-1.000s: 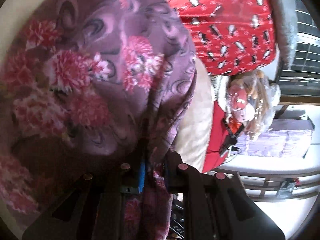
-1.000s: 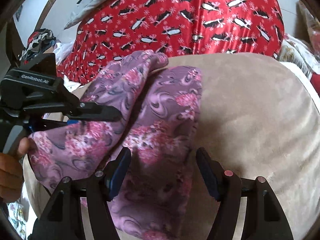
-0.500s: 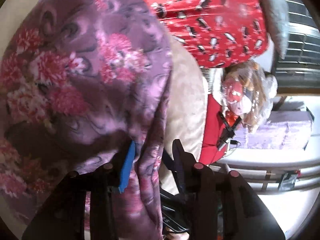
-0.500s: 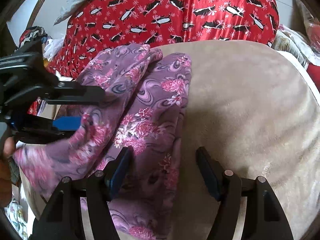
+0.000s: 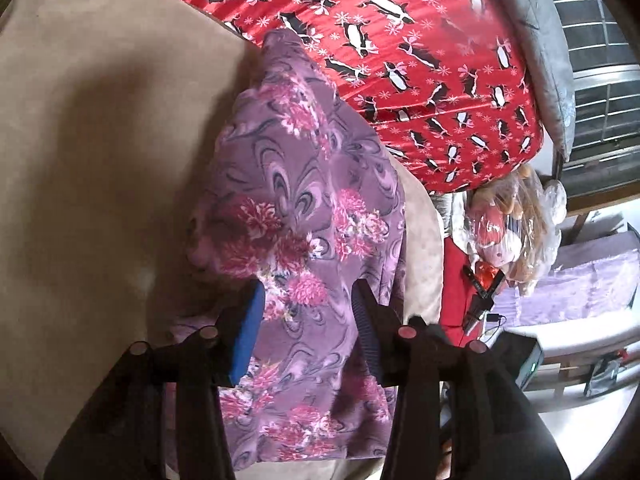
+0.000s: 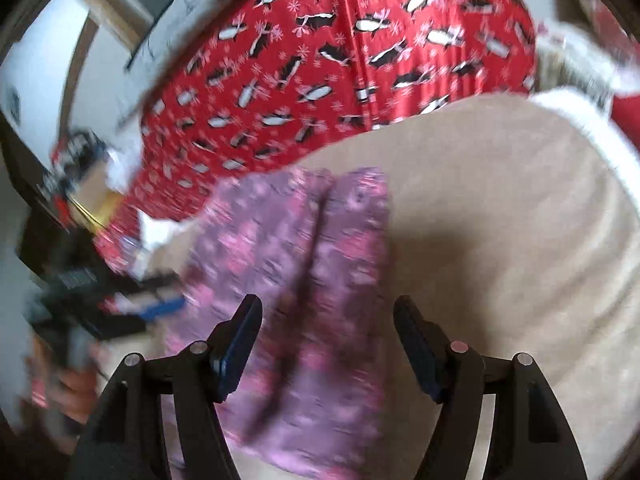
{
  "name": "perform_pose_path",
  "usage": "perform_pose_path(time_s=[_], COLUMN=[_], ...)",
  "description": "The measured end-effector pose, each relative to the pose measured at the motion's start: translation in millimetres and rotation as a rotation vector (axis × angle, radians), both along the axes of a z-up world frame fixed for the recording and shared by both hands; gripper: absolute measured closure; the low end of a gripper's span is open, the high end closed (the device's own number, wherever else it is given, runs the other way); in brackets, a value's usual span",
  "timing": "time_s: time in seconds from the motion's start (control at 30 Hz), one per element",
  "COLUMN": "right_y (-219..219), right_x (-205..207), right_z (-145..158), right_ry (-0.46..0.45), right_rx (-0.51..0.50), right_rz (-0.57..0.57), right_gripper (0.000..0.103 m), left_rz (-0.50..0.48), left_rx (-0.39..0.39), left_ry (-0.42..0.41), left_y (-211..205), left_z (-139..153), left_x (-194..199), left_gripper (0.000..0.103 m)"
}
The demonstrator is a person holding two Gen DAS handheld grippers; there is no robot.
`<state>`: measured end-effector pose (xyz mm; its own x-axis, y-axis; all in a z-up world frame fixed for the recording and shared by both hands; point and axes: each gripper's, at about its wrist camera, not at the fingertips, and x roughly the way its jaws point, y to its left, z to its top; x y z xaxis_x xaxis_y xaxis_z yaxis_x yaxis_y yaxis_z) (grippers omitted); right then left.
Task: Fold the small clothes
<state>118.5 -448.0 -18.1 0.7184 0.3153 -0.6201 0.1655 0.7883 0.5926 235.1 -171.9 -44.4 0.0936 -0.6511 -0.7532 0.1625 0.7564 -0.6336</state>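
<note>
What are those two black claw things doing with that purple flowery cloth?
A person is folding a small purple flowery garment on a beige cushion, holding a gripper in each hand. The left gripper is opening its jaws; the cloth lies beneath them, not pinched. The right gripper is open above the garment and holds nothing. The garment lies folded lengthwise in a long strip, next to a red penguin-print blanket.

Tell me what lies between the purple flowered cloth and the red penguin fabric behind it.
In the right wrist view, the purple flowered cloth runs up to the red penguin fabric with nothing visible between them. The left wrist view shows the same; the tan cushion lies beside it.
</note>
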Motion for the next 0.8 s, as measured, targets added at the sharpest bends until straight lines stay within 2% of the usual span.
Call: perform_pose_path(time_s=[0.07, 0.17, 0.2, 0.23, 0.27, 0.3, 0.33, 0.43, 0.5, 0.53, 0.6, 0.63, 0.67, 0.73, 0.8], right_y=[6, 25, 32, 39, 47, 56, 62, 63, 52, 43, 27, 22, 18, 8, -3], right_x=[14, 31, 37, 43, 50, 52, 52, 34, 23, 21, 24, 27, 27, 21, 19], right_z=[-4, -9, -11, -14, -19, -20, -17, 10, 21, 18, -6, -22, -33, -28, -16], right_ry=[0.023, 0.02, 0.02, 0.032, 0.063, 0.075, 0.065, -0.057, -0.101, -0.088, 0.016, 0.087, 0.117, 0.086, 0.07], right_rx=[-0.001, -0.014, -0.016, -0.026, -0.057, -0.111, -0.143, -0.157, -0.169, -0.163, -0.143, -0.138, -0.095, -0.018, -0.017], right_rz=[0.006, 0.057, 0.077, 0.099, 0.117, 0.127, 0.144, 0.147, 0.106, 0.082, 0.046, 0.041, 0.046, 0.016, -0.034], right_gripper=[0.032, 0.032, 0.034, 0.035, 0.045, 0.085, 0.089, 0.091, 0.091, 0.091, 0.09, 0.09, 0.088, 0.081, 0.072], left_rz=[-0.007, 0.009, 0.016, 0.026, 0.032, 0.024, 0.013, 0.025, 0.019, 0.017, -0.001, -0.009, -0.018, -0.036, -0.024], left_rx=[-0.01, -0.02, -0.006, 0.025, 0.075, 0.093, 0.089, 0.078, 0.079, 0.084, 0.094, 0.096, 0.099, 0.118, 0.122], left_ry=[-0.016, -0.1, -0.132, -0.145, -0.143, -0.122, -0.09, -0.087, -0.061, -0.046, -0.002, -0.007, -0.032, -0.071, -0.103], left_y=[3, 14, 17, 19, 21, 21, 21, 25, 24, 22, 16, 14, 13, 12, 12], left_z=[3, 15, 18, 18, 13, 6, -1, -7, -15, -19, -34, -35, -33, -24, -14], left_x=[-2, -6, -7, -6, -4, -3, -2, -2, -2, -2, -4, -7, -10, -11, -7], left_gripper=[0.06, 0.059, 0.055, 0.045, 0.043, 0.043, 0.043, 0.043, 0.043, 0.043, 0.043, 0.043, 0.043, 0.043, 0.043])
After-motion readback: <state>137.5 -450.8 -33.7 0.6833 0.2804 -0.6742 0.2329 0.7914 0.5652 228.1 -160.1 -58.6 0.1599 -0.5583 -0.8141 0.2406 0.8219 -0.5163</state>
